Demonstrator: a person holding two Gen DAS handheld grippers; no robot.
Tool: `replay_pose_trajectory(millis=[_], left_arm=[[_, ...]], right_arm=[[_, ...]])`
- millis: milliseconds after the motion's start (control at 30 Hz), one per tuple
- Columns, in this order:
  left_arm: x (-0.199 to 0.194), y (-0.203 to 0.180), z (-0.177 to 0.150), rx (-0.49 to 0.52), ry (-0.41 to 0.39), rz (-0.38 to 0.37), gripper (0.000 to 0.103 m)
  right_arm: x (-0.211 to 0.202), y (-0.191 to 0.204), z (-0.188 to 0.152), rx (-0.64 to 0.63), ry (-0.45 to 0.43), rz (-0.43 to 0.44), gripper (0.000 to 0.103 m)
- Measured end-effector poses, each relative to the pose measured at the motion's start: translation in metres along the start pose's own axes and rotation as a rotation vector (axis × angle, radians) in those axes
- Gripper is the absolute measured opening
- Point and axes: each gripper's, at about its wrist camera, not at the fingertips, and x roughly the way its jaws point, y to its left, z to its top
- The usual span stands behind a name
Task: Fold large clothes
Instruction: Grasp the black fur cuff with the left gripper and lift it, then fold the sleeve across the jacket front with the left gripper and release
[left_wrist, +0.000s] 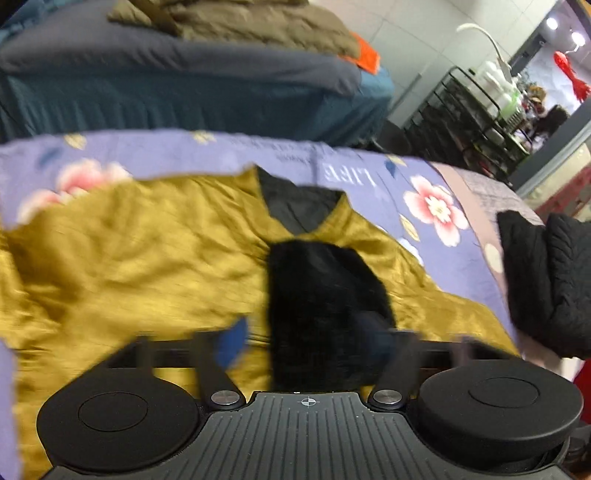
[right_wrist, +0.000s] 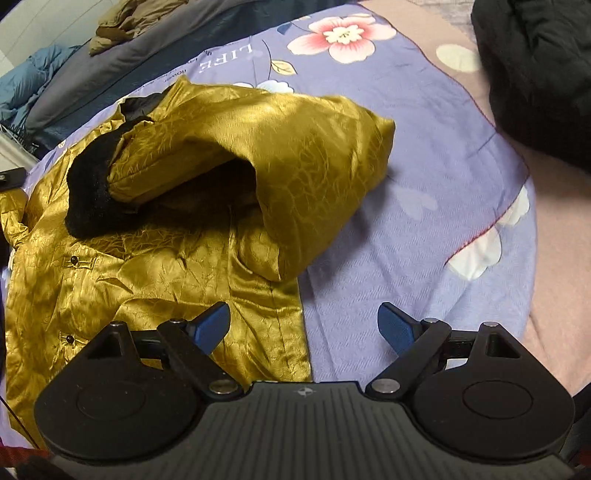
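jacket (right_wrist: 155, 258): lies spread on the bedspread (right_wrist: 406, 221)
sleeve (right_wrist: 295, 158): folded inward across the jacket's front, cuff (right_wrist: 88, 192) near its middle
dark garment (right_wrist: 539, 74): on the bed, right of the jacket, apart from it
second bed (left_wrist: 177, 74): behind, piled with bedding (left_wrist: 258, 26)

Gold satin jacket (right_wrist: 155, 266), sleeve folded across
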Motion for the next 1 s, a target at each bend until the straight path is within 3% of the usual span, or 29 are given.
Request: replay_pose_trajectory(millis=[200, 300, 333, 367, 533, 633, 700, 733, 800, 900, 967, 1000], left_arm=[[0.062, 0.001, -0.006, -0.101, 0.123, -0.035, 0.103], [0.068, -0.01, -0.01, -0.076, 0.088, -0.071, 0.103], [0.067, -0.016, -0.008, -0.056, 0.085, -0.07, 0.074], [0.064, -0.022, -0.003, -0.045, 0.092, -0.082, 0.059], [-0.005, -0.07, 0.036, 0.195, -0.128, -0.122, 0.055], [-0.057, -0.079, 0.054, 0.247, -0.257, -0.16, 0.051], [-0.083, -0.076, 0.051, 0.295, -0.318, -0.145, 0.05], [-0.09, -0.072, 0.044, 0.344, -0.329, -0.101, 0.05], [-0.085, -0.057, 0.027, 0.4, -0.266, 0.01, 0.05], [-0.052, -0.014, -0.007, 0.317, -0.072, 0.083, 0.05], [-0.024, 0.01, -0.031, 0.287, 0.041, 0.191, 0.049], [-0.014, 0.023, -0.039, 0.242, 0.078, 0.247, 0.055]], right_arm=[[-0.003, -0.008, -0.005, 0.023, 0.003, -0.018, 0.09], [-0.005, -0.015, -0.015, 0.059, 0.01, -0.016, 0.09], [-0.004, -0.017, -0.019, 0.073, 0.017, -0.016, 0.09], [-0.003, -0.019, -0.023, 0.085, 0.024, -0.019, 0.09], [-0.003, -0.027, -0.033, 0.12, 0.028, -0.045, 0.09], [-0.001, -0.033, -0.03, 0.143, 0.026, -0.057, 0.09], [0.001, -0.037, -0.026, 0.152, 0.024, -0.064, 0.09], [0.002, -0.037, -0.023, 0.15, 0.022, -0.065, 0.09], [0.002, -0.037, -0.018, 0.145, 0.012, -0.068, 0.09], [0.002, -0.035, -0.008, 0.139, 0.013, -0.052, 0.09], [0.003, -0.032, 0.0, 0.124, 0.01, -0.043, 0.09], [0.003, -0.03, 0.004, 0.112, 0.006, -0.042, 0.09]])
